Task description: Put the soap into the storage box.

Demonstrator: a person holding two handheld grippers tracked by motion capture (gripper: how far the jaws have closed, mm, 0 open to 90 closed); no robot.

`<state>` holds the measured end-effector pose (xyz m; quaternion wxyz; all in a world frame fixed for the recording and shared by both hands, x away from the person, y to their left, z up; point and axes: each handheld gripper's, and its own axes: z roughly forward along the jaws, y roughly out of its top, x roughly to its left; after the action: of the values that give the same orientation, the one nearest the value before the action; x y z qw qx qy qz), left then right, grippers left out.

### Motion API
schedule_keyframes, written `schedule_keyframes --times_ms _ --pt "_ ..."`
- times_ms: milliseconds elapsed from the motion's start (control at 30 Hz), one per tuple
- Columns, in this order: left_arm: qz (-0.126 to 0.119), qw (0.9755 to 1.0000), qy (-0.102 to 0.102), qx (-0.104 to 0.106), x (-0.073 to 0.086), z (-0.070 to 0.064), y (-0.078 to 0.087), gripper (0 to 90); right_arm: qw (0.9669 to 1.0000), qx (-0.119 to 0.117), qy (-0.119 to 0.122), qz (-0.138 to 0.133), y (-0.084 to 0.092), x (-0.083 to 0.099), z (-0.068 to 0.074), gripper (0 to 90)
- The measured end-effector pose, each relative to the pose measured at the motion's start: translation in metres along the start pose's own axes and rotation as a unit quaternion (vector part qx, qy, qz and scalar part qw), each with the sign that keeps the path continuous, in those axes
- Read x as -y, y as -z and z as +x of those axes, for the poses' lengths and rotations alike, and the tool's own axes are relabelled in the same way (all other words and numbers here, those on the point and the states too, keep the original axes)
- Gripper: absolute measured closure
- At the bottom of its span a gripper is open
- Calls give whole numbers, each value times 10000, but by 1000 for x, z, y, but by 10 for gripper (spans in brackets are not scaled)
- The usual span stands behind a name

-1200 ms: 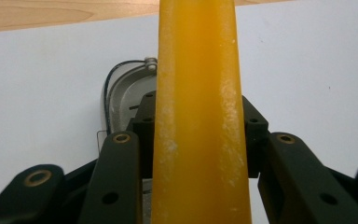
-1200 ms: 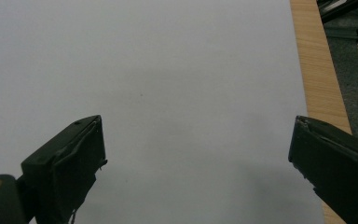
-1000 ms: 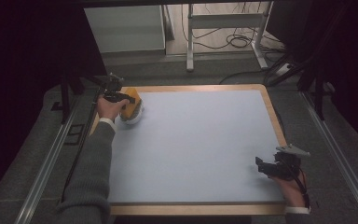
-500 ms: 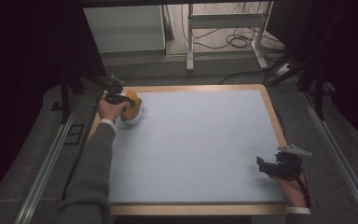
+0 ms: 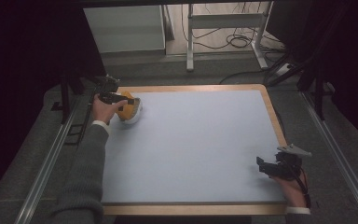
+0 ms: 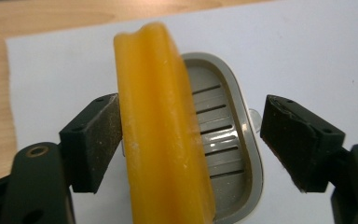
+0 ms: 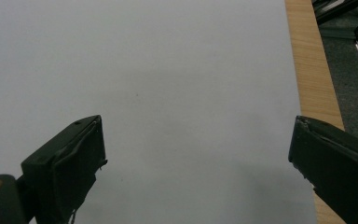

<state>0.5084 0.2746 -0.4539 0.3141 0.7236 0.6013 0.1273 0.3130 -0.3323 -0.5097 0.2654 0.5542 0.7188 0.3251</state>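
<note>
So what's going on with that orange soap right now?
Left gripper jaws just opened, soap bar between them, standing on edge in grey soap dish. Right gripper open, idle. Nothing blocking.

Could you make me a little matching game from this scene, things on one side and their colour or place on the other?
Things:
1. soap bar
2. soap dish
3. right gripper
4. table's rim

Descriptions:
A. grey, with slots
B. light wood
C. orange, standing on edge
D. near corner of the table, jaws apart over bare surface

Pairs: 1-C, 2-A, 3-D, 4-B
</note>
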Motion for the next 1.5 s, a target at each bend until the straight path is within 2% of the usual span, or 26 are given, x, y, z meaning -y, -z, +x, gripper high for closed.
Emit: schedule_keyframes --times_ms 67,133,200,233,433,467,500,633,900,933,967,1033,1100,1133,1167,1200,1233,1367,1500 --pt "-44 10000 -1 -9 1 2 4 197 10000 1 2 4 0 0 0 36" --pt "-92 9999 5 105 2 3 8 197 10000 1 10 1 0 0 1 36" --pt "-85 10000 -15 39 3 3 10 196 10000 -1 9 0 0 0 1 36" --pt "-7 9999 -118 -14 4 2 14 191 10000 4 1 1 0 0 1 36" --pt "-156 9987 -448 158 13 -8 32 183 10000 12 -6 -23 1 -1 1 36" --pt "-156 9987 -448 158 13 -8 32 182 10000 13 3 -24 1 -1 1 36" --pt "-148 9980 -585 194 18 -12 38 178 10000 15 5 -22 1 -1 1 36" --pt "-278 9956 -833 324 32 -24 50 179 10000 23 -2 -35 2 -1 0 36" --pt "-610 9888 -1135 759 62 -46 69 184 10000 6 -6 -51 4 -2 2 37" --pt "-610 9888 -1135 759 62 -46 69 184 10000 6 -6 -51 4 -2 2 37" --pt "-684 9872 -1172 841 72 -51 72 184 10000 19 15 -80 5 -2 2 37" --pt "-778 9853 -1187 956 83 -55 74 186 10000 20 15 -79 4 -2 1 37" --pt "-773 9844 -1215 1010 94 -59 75 207 10000 24 6 -77 4 -2 1 37" --pt "-773 9844 -1215 1010 94 -59 75 207 10000 28 15 -90 5 -2 1 37" --pt "-774 9837 -1253 1033 105 -63 75 210 9999 45 13 -124 5 -3 2 38" --pt "-774 9837 -1253 1033 105 -63 75 210 9999 36 21 -162 7 -3 2 39" --pt "-738 9829 -1251 1130 115 -65 74 209 9998 40 38 -208 7 -4 3 39" --pt "-636 9832 -1305 1105 127 -67 69 209 9996 29 63 -270 10 -5 5 40" --pt "-486 9829 -1278 1230 146 -69 59 211 9996 -2 99 -276 10 -6 6 41"
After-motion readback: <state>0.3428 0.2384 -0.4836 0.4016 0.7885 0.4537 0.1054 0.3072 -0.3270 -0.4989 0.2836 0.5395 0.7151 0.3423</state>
